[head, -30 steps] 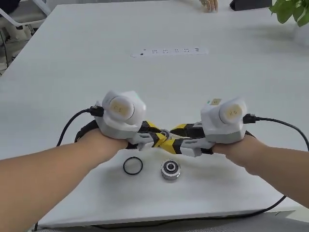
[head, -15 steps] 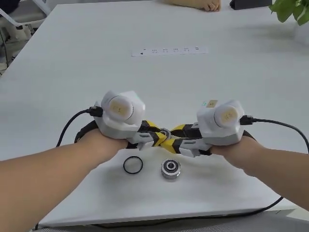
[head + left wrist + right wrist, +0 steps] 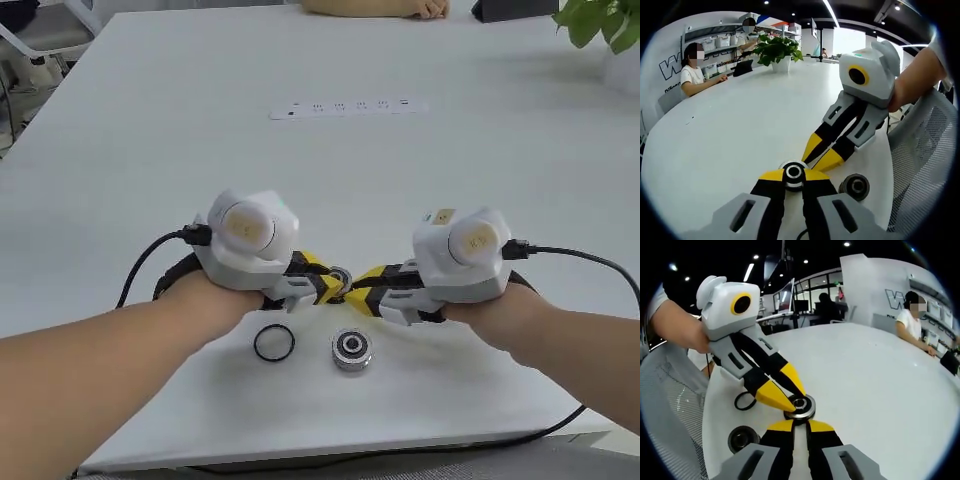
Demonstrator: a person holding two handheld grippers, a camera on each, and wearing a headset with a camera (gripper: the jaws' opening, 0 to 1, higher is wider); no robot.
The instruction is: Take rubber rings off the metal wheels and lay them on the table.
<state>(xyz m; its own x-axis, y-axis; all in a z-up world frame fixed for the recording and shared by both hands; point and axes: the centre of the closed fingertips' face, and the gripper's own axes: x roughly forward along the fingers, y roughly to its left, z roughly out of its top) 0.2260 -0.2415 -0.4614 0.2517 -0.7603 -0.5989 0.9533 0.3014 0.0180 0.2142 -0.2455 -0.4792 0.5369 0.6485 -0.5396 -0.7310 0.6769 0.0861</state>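
Left tongs (image 3: 323, 285) and right tongs (image 3: 362, 278) meet tip to tip above the near edge of the desk (image 3: 300, 170). Between them is a metal wheel (image 3: 339, 276), held off the surface. Both pairs are drawn narrow and pinch its rim from opposite sides. Just below on the desk lie a loose rubber ring (image 3: 274, 343) and, beside it but apart, a second wheel (image 3: 352, 348). A power strip (image 3: 348, 107) sits farther back.
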